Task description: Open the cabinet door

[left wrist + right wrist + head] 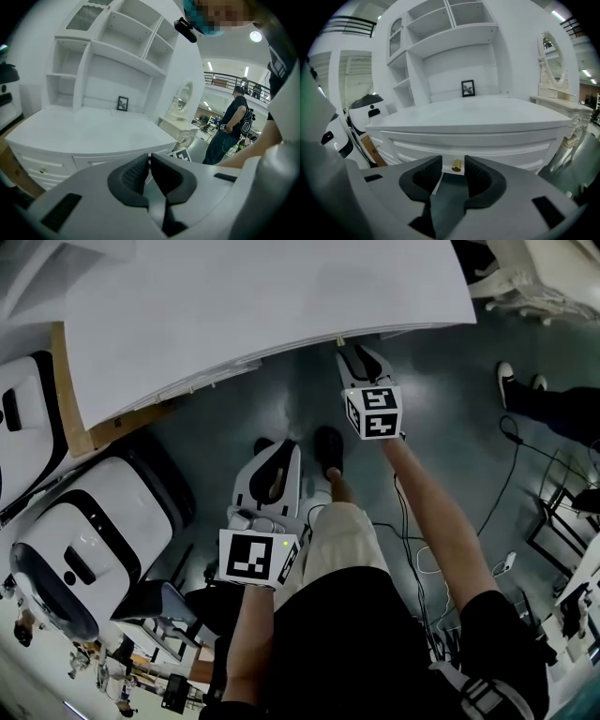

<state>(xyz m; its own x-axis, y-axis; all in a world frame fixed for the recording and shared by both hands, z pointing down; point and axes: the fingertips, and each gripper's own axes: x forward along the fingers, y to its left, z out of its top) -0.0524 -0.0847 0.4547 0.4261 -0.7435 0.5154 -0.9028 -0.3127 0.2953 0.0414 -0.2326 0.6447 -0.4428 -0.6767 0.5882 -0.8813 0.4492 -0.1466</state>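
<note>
Knob (456,165) is the whole game here: a small brass one high on the white cabinet (497,140) front, sitting right between the right gripper (453,162) tips. Its jaws are spread, with pads (425,174) either side of the knob but not pressing on it as far as I can see. I'd nudge in a touch so the pads get past the knob's head, squeeze square on it, then pull straight out, no twisting. Left gripper (149,160) hangs lower, clenched on nothing, well apart from the knob.
</note>
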